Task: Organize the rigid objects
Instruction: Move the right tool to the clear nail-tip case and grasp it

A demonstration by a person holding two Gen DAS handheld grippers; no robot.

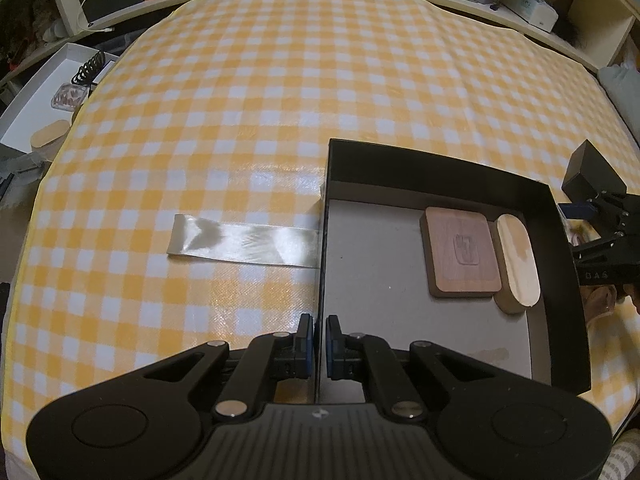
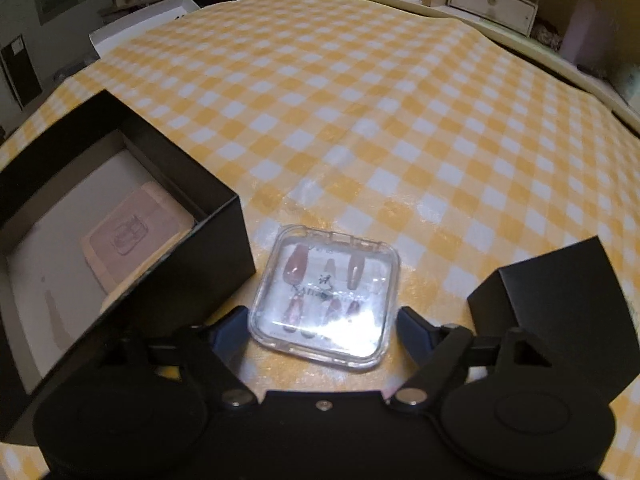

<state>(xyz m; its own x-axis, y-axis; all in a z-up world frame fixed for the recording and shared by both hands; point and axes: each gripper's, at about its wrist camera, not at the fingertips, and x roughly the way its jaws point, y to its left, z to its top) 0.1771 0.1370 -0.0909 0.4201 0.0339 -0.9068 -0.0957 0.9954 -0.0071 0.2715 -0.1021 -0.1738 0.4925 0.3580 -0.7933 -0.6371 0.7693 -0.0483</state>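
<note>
Two wooden blocks in one black box, one clear case outside.

Dim warm indoor light, probably from overhead. Glare patches on the glossy checked tablecloth and the clear nail case lid. Strong fisheye bending at edges, corners vignetted. Right wrist view softer; black box interior slightly blurred.

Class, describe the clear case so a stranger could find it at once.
On the checked cloth, right of the big black box, lies the clear case. Unlike the small black box on its other side, it is see-through, showing pink nails.
</note>
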